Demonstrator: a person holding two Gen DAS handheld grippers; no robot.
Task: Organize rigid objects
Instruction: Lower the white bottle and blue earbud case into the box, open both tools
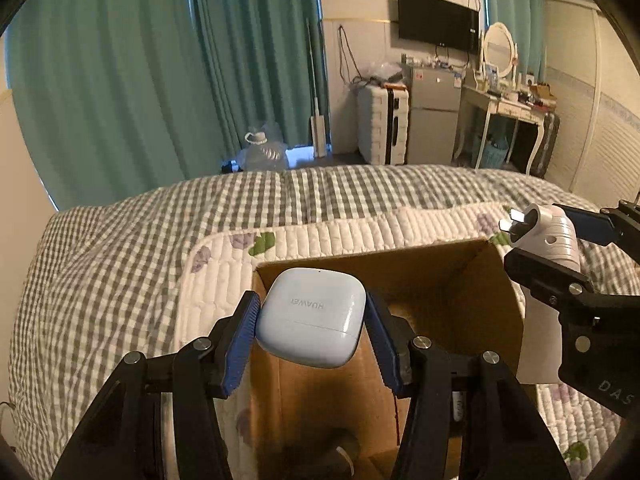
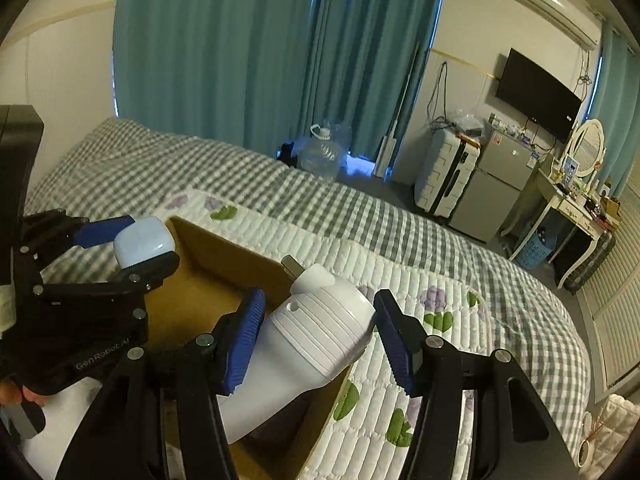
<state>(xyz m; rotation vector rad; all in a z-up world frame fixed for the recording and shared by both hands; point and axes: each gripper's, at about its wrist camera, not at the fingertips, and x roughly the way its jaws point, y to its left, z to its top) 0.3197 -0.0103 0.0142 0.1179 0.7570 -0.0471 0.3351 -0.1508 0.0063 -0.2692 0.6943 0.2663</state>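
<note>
My left gripper (image 1: pixel 311 322) is shut on a pale blue Huawei earbud case (image 1: pixel 312 316) and holds it above the open cardboard box (image 1: pixel 448 280) on the bed. The case also shows in the right wrist view (image 2: pixel 142 242), over the box's left edge (image 2: pixel 208 248). My right gripper (image 2: pixel 320 336) is shut on a white plug-in device (image 2: pixel 304 340) with metal prongs, held over the box's right side. That device shows at the right of the left wrist view (image 1: pixel 548 236).
The box sits on a white floral quilt (image 1: pixel 320 240) over a grey checked bedspread (image 1: pixel 120 264). Beyond the bed are teal curtains (image 1: pixel 160 72), a water jug (image 1: pixel 264 152), a white suitcase (image 1: pixel 382 124), a small fridge (image 1: pixel 434 116) and a dressing table (image 1: pixel 508 104).
</note>
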